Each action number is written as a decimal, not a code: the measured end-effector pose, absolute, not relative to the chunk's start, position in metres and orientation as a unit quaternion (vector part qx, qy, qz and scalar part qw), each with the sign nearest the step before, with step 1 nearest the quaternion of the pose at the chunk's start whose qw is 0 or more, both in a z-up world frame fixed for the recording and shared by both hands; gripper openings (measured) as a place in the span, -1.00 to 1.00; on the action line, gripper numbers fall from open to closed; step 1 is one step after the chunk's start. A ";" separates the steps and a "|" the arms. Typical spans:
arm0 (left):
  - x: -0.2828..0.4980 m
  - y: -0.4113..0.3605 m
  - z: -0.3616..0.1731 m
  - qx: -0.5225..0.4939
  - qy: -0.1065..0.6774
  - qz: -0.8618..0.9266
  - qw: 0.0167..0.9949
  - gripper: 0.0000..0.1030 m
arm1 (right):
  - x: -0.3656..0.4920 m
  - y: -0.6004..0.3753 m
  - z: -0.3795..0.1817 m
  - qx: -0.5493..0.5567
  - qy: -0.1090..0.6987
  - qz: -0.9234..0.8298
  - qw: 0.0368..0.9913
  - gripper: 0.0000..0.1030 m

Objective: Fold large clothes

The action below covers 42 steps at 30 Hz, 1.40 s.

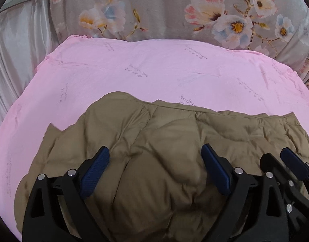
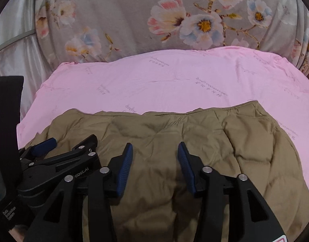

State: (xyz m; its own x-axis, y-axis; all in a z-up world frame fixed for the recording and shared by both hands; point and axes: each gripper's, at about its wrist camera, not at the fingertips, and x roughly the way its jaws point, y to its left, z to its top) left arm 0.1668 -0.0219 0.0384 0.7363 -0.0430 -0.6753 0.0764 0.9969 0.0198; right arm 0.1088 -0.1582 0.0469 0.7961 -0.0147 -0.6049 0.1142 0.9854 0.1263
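Observation:
A tan quilted puffer jacket (image 1: 164, 141) lies bunched on a pink sheet (image 1: 134, 70); it also shows in the right wrist view (image 2: 194, 137). My left gripper (image 1: 155, 157) is open, its blue pads spread wide just above the jacket's middle, holding nothing. My right gripper (image 2: 155, 155) is open over the jacket too, close beside the left one. The right gripper (image 1: 291, 161) shows at the right edge of the left wrist view. The left gripper (image 2: 59, 143) shows at the left of the right wrist view.
The pink sheet (image 2: 174, 80) covers a bed. A grey floral bedspread (image 1: 174, 10) rises behind it, with pale shiny curtains (image 1: 17, 50) at the left. The jacket's far hem (image 2: 215, 109) runs across the sheet.

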 end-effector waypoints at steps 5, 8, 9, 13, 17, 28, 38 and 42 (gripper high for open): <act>0.142 -0.015 0.023 0.026 0.352 -0.027 0.935 0.84 | 0.091 -0.153 0.026 0.078 0.312 -0.039 0.946 -0.03; 0.143 -0.017 0.020 0.032 0.350 -0.019 0.936 0.87 | 0.092 -0.152 0.023 0.075 0.310 -0.045 0.947 -0.02; 0.145 -0.017 0.019 0.033 0.351 -0.018 0.936 0.88 | 0.093 -0.153 0.022 0.076 0.311 -0.045 0.946 -0.02; 0.147 -0.019 0.016 0.036 0.350 -0.011 0.936 0.89 | 0.095 -0.155 0.018 0.084 0.314 -0.040 0.945 0.00; 0.147 -0.019 0.015 0.031 0.351 -0.012 0.936 0.91 | 0.095 -0.157 0.017 0.090 0.312 -0.040 0.945 0.05; 0.148 -0.017 0.014 0.032 0.350 -0.010 0.936 0.91 | 0.097 -0.168 0.019 0.130 0.307 -0.023 0.942 0.32; 0.147 -0.021 0.013 0.035 0.346 -0.009 0.937 0.91 | 0.087 -0.165 0.024 0.119 0.298 -0.046 0.946 0.01; 0.144 -0.016 0.015 0.029 0.343 -0.015 0.939 0.91 | 0.085 -0.162 0.025 0.096 0.305 -0.053 0.946 -0.11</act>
State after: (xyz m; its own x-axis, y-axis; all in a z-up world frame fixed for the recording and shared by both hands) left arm 0.1442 -0.0157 0.0148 0.7638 -0.0077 -0.6455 0.0470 0.9979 0.0437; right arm 0.0849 -0.1620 0.0248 0.8088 -0.0411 -0.5866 0.1586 0.9758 0.1503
